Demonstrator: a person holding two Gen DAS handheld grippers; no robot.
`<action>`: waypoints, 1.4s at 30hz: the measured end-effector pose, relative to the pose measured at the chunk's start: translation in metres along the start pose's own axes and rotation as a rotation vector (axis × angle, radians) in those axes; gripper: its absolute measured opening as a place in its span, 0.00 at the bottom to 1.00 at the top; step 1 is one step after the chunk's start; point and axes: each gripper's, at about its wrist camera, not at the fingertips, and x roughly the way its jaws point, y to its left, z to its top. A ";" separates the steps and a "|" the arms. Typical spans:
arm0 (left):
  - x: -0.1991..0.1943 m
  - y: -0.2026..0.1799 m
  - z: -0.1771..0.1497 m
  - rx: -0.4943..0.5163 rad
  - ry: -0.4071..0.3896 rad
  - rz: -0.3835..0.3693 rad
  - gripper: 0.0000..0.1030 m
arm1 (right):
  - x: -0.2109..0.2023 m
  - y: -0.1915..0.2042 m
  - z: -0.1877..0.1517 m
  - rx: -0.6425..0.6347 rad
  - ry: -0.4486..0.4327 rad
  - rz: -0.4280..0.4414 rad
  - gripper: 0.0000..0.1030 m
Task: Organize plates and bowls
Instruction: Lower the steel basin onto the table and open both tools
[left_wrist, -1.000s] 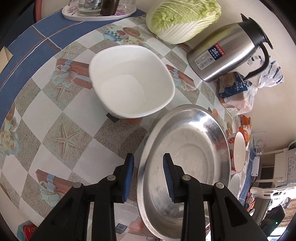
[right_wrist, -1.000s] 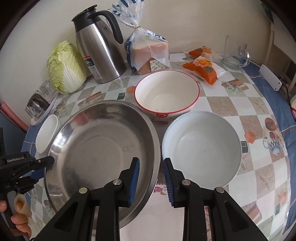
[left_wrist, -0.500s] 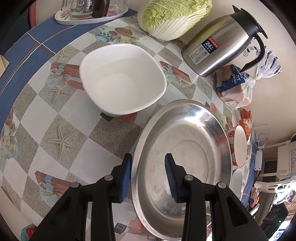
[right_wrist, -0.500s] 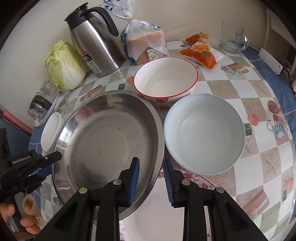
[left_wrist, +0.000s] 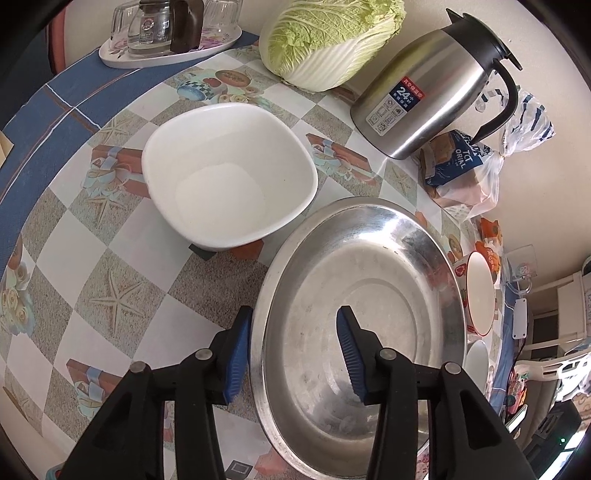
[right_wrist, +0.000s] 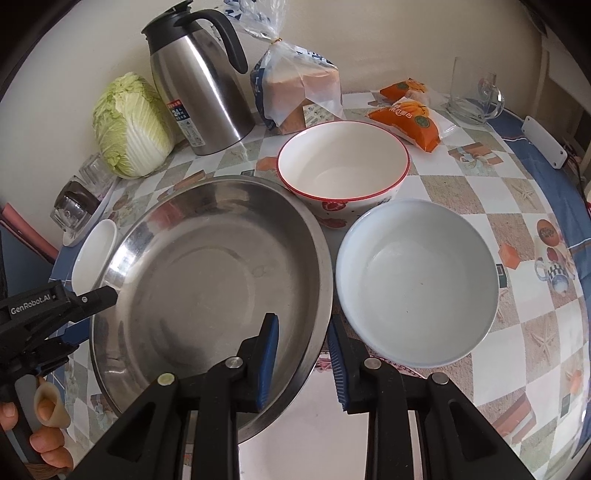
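Since a second ago, the left gripper (left_wrist: 291, 354) has spread its jaws: they were nearly closed on the near rim of the steel basin (left_wrist: 369, 295) and have just been opening, so the rim now sits between them with a clear gap on the inner side and nothing gripped. The basin, the largest dish, appears to rest over a flowered plate (right_wrist: 317, 417) near the table's front edge. The right gripper (right_wrist: 303, 354) straddles the basin's opposite rim with its jaws narrowly parted; whether the pads actually press the metal cannot be told. Beside the basin sits a pale round bowl (right_wrist: 417, 280), and behind that a red-rimmed bowl (right_wrist: 343, 166). A white squarish bowl (left_wrist: 229, 181) stands on the basin's other side, just apart from it. Judging from this layout, organizing has barely started: the basin looks freshly set down, while all three bowls stand separate, unstacked. Nesting them, probably inside the basin, seems to remain.
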 end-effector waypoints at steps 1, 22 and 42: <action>0.000 0.000 0.000 -0.001 0.000 -0.002 0.45 | 0.000 0.000 0.000 0.001 -0.003 0.002 0.29; -0.016 0.003 -0.001 0.051 -0.015 0.142 0.72 | -0.016 -0.001 0.004 -0.010 -0.032 -0.018 0.58; -0.012 -0.004 -0.008 0.116 -0.029 0.252 0.94 | -0.012 -0.001 0.002 -0.039 -0.020 -0.037 1.00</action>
